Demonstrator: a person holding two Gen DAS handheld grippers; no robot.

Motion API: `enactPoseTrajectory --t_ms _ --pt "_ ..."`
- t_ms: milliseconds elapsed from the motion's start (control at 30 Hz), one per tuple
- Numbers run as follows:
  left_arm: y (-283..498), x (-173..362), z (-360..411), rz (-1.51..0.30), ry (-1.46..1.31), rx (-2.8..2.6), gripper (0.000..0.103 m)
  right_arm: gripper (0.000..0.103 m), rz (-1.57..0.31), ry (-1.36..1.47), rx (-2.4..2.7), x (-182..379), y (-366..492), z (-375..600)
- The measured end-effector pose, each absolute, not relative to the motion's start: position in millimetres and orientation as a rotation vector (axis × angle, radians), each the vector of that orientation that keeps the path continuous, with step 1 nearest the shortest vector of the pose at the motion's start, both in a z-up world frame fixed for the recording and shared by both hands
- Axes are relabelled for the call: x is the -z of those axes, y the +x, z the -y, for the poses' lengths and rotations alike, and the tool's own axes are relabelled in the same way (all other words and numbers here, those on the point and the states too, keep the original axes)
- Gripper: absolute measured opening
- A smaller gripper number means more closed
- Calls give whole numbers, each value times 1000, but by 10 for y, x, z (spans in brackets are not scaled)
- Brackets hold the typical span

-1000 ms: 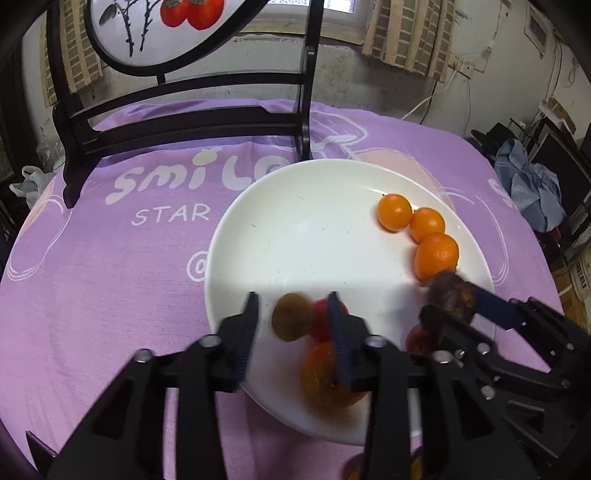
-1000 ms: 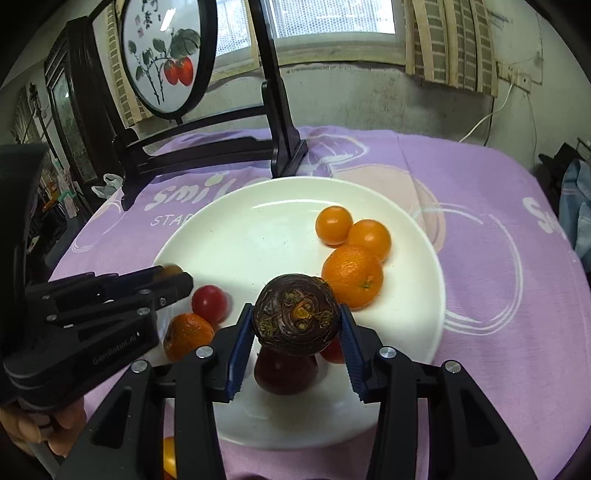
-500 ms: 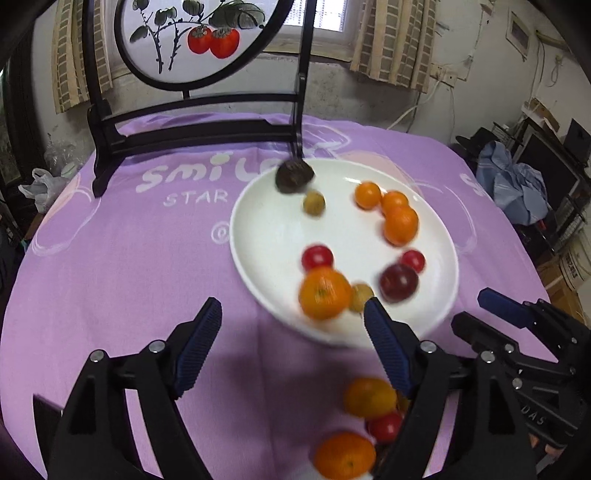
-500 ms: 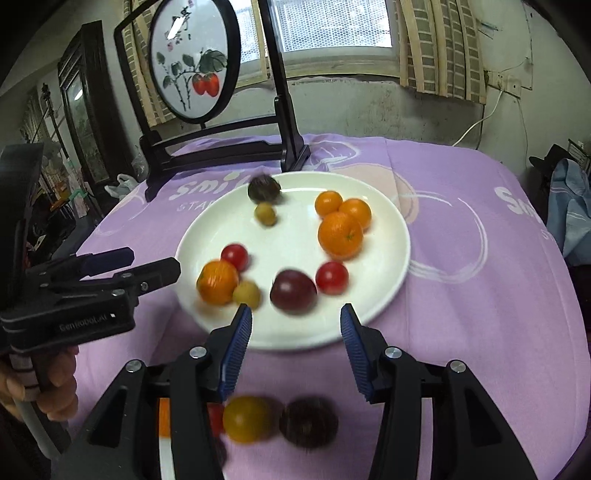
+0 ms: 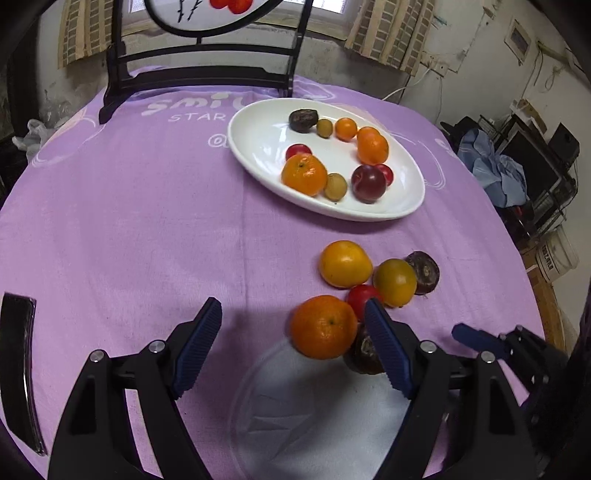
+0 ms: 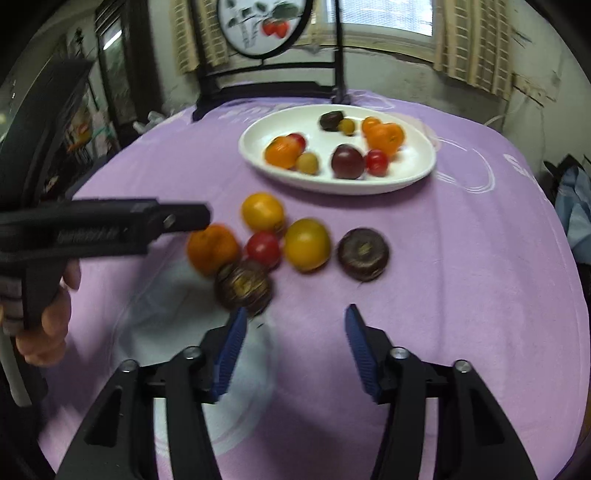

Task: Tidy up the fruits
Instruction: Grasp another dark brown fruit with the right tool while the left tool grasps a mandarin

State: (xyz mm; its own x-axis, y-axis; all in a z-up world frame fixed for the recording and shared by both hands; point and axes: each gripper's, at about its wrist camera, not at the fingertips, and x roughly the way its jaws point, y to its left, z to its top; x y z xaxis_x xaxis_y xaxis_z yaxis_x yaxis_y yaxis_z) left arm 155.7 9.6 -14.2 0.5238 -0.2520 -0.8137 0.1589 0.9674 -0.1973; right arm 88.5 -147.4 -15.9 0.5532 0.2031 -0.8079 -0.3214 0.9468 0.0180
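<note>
While L gripper (image 5: 293,345) hangs wide, empty, mandarin (image 5: 323,326) sits just inside my R pad at 2 o'clock, loose pile on cloth (image 5: 129,221), plate (image 5: 255,162) at 12. Shift R to centre it, then squeeze gently.

R view: R gripper (image 6: 293,349) opening, nothing between; dark fruit (image 6: 243,283) at 11. Swing L, wait till open, avoid knocking neighbours.

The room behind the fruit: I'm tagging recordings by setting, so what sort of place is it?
Probably a lived-in home: a purple tablecloth, a curtained window, and a decorative painted screen on a dark stand.
</note>
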Motion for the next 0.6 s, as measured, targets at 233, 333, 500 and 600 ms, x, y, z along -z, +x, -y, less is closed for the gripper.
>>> enactPoseTrajectory --t_ms 233,333,500,600 --pt "1602 177 -273 -959 -95 222 77 65 -983 -225 -294 372 1009 1080" --pt "1629 126 -358 -944 -116 216 77 65 -980 -187 -276 382 1125 1029" --pt "1697 183 -483 -978 -171 200 83 43 -970 -134 -267 359 1159 1017" --pt "1701 224 -477 -998 -179 208 83 43 -960 -58 -274 306 1111 1139"
